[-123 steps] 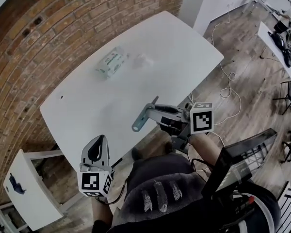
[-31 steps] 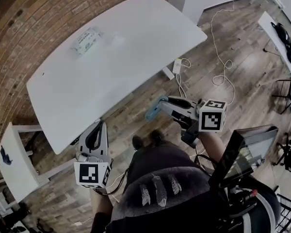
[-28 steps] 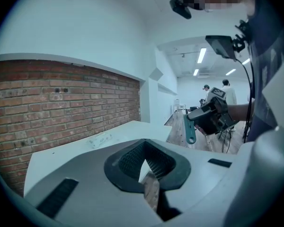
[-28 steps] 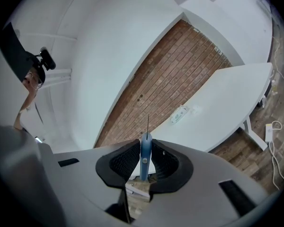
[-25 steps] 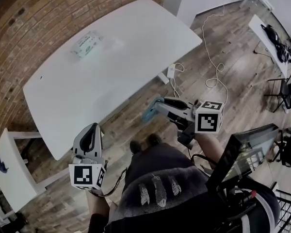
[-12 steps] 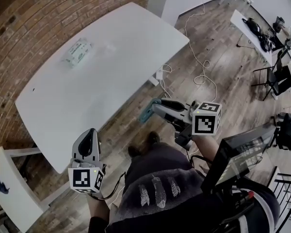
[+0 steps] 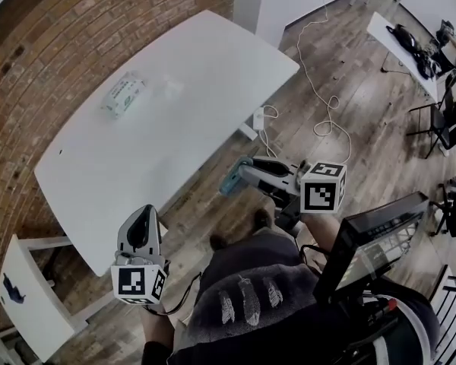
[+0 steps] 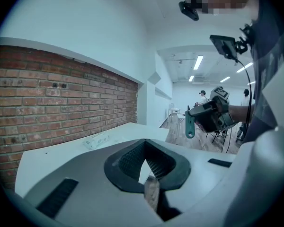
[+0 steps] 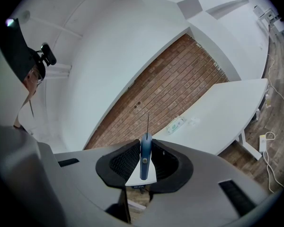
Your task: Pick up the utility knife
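The utility knife [image 7: 231,181] is teal, and my right gripper [image 7: 247,173] is shut on its handle, off the table's edge and above the wooden floor. In the right gripper view the knife [image 9: 145,156] stands edge-on between the jaws of the right gripper [image 9: 144,167], its thin blade pointing away towards the brick wall. My left gripper [image 7: 143,219] hangs near the table's near corner, shut with nothing in it. Seen from the left gripper [image 8: 146,163], the knife [image 8: 190,125] hangs at the right. The white table [image 7: 175,112] lies ahead.
A pack of wipes [image 7: 122,95] lies at the table's far side by the brick wall. A power strip [image 7: 259,118] and white cables [image 7: 323,97] trail on the floor. A small white stand [image 7: 26,299] sits lower left. A monitor [image 7: 368,242] hangs at my right.
Since the earliest frame both grippers have drawn back from over the table to above the floor, the knife still gripped. Over the last second only the view has shifted slightly.
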`<state>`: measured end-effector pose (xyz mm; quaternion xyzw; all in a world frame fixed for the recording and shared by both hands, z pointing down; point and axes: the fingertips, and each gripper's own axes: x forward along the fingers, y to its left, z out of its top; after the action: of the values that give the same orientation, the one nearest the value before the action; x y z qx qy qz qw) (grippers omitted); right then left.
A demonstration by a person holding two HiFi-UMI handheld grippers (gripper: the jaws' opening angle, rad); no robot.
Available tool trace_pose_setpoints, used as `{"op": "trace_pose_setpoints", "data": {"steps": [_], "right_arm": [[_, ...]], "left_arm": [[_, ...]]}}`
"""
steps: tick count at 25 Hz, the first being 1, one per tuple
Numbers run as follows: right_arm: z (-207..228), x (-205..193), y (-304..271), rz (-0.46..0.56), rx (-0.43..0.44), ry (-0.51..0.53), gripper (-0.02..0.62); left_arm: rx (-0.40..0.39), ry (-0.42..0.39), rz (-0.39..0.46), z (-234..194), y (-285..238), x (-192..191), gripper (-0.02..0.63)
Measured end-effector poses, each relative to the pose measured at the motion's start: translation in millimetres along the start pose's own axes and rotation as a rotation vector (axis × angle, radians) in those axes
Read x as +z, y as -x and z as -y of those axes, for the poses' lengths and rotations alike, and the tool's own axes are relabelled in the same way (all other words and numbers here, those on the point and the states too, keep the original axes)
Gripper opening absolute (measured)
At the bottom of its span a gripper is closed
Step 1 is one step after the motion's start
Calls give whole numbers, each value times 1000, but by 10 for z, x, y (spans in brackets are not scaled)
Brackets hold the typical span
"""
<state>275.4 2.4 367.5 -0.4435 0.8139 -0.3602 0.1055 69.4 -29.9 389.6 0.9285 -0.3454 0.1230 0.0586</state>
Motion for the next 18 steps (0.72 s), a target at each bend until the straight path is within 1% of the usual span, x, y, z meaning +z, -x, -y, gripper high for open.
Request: {"op": "trace_pose_setpoints", "data": {"steps": [4, 9, 13, 15, 18], "right_arm": [[197, 154, 168, 16, 42, -14, 75], [495, 384, 411, 31, 90, -41, 75], [692, 535, 667, 27, 121, -36, 75], [780, 632, 818, 24, 132, -22, 75], [968, 749, 1083, 31, 126, -20, 75]], "left_arm": [[28, -16, -18, 274, -176, 95, -3], [27, -47, -45, 737, -502, 289, -3], [34, -66, -46, 1047, -760, 413, -3], [33, -68, -43, 1205, -898, 454, -3], [17, -73, -42, 1498, -1104, 490, -3]]}}
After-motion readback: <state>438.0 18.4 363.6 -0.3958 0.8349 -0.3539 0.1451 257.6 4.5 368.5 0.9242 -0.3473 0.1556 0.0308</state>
